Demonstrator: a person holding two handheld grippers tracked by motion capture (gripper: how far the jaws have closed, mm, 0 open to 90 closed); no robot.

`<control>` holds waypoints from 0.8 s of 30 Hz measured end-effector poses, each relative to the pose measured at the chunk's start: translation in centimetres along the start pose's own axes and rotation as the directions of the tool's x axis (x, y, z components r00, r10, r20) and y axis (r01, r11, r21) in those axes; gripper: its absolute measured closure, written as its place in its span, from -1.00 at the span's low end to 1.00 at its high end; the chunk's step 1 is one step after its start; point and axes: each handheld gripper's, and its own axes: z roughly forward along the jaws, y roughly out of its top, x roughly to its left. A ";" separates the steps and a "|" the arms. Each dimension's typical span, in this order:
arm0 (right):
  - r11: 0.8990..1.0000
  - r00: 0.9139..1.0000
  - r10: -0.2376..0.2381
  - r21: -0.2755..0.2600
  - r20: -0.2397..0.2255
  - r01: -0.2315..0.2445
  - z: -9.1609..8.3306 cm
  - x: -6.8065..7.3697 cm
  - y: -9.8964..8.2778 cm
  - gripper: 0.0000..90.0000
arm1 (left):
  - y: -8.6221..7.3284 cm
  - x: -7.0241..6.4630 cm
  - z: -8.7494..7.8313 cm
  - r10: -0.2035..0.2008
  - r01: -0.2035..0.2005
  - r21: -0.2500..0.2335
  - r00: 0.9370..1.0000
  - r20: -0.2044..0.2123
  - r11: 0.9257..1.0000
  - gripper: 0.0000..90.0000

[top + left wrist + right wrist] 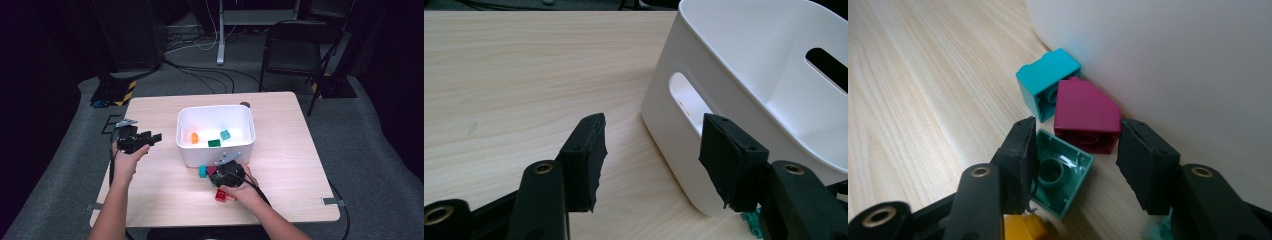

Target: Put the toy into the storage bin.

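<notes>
My right gripper [1077, 124] hangs low over a cluster of bricks against the front wall of the white bin [1173, 60]. Its jaws are open. An upturned green brick [1060, 177] lies between them, against the left pad, and the right pad is clear of it. A magenta brick [1085, 107] and a teal brick [1045, 80] lie just beyond. In the high view that gripper [214, 174] is at the bin's [216, 157] front. My left gripper [156, 137] hovers left of the bin, open and empty, its jaws [651, 122] facing the bin's slotted side [684, 95].
Inside the bin lie an orange brick [194, 137], a green one [214, 143] and a teal one [225, 134]. A red brick [220, 195] sits under my right hand and a yellow one [1023, 227] beneath the right gripper. A folding chair [295, 47] stands beyond the table.
</notes>
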 end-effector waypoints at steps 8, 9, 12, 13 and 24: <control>1.000 1.000 0.025 -0.010 0.010 -0.025 0.6 0.2 0.5 0.13 | 0.0 0.1 0.0 -0.002 0.002 0.001 1.000 0.001 1.000 -0.04; 1.000 1.000 0.028 -0.011 0.013 -0.028 0.7 0.2 0.5 0.15 | 0.0 0.1 0.1 -0.002 0.002 0.000 1.000 0.001 1.000 -0.04; 0.999 0.999 0.038 -0.010 0.020 -0.037 0.8 0.2 0.7 0.21 | 0.0 0.1 0.1 -0.001 0.001 0.003 1.000 0.001 1.000 -0.04; 0.999 0.999 0.036 -0.009 0.021 -0.036 0.9 0.2 0.7 0.21 | 0.0 0.1 0.1 -0.001 0.001 0.003 1.000 0.001 1.000 -0.04; 1.000 0.999 0.029 0.001 0.015 -0.029 0.8 0.5 0.9 0.28 | -0.1 0.1 0.1 -0.003 0.003 0.006 1.000 0.001 1.000 -0.04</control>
